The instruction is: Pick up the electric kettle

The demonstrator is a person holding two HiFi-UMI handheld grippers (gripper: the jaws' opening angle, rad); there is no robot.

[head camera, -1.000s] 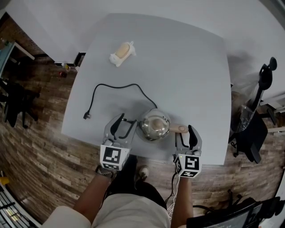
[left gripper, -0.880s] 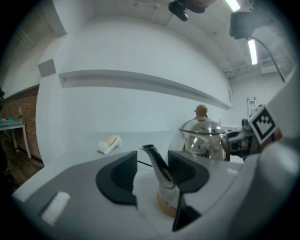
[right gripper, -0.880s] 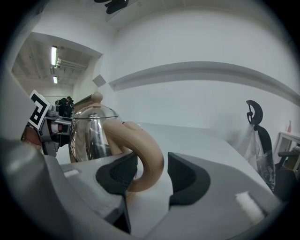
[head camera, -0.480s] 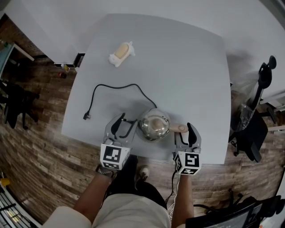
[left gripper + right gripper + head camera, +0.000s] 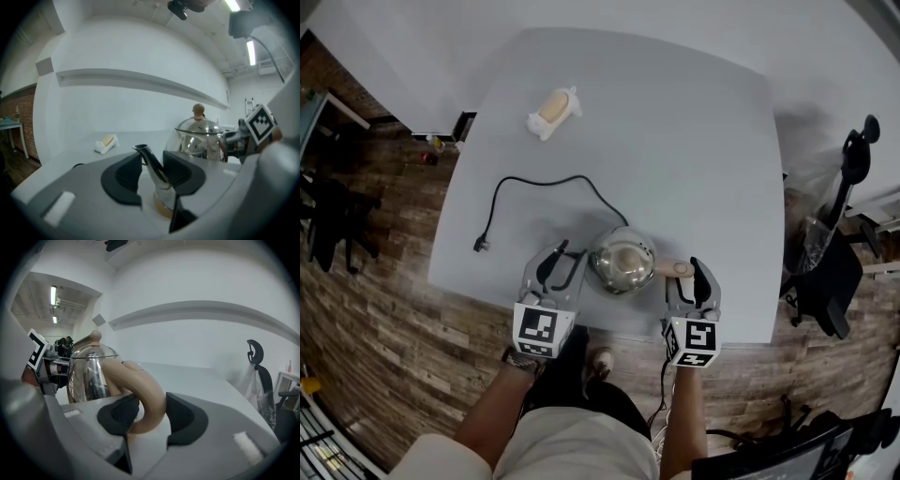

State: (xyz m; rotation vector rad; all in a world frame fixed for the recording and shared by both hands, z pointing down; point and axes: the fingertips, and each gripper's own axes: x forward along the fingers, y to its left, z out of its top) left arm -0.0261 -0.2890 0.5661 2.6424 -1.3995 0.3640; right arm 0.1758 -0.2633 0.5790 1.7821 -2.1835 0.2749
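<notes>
Item: electric kettle (image 5: 622,262), polished steel body with a tan lid knob, standing upright on the grey table (image 5: 675,141) close to its near edge, between the two tongs. Position: same spot as in the earlier head views, base down on the tabletop, not lifted. Change noted: both sets of jaws have just been closing from their widest spread, and neither hand has visibly shifted. Left gripper (image 5: 152,171): the steel spout (image 5: 151,164) stands between its pads. The right-hand pad looks to be against the spout, but a sliver of gap shows on the other side, so this pair is narrowed and not yet pinching. Right gripper (image 5: 152,413): the tan loop handle (image 5: 149,397) fills the space between its pads, and both pads appear to meet the handle's flanks, so this reads as a grip just made. Meaning for the task: the approach looks finished and the grasp is under way. By this reading the lift should wait until the left pads also seat on the spout, since the smooth tapered metal could slip. Also on the table: black power cord (image 5: 546,182), lying loose well behind the kettle, and a small white and tan object (image 5: 553,111) near the far side, well apart.
</notes>
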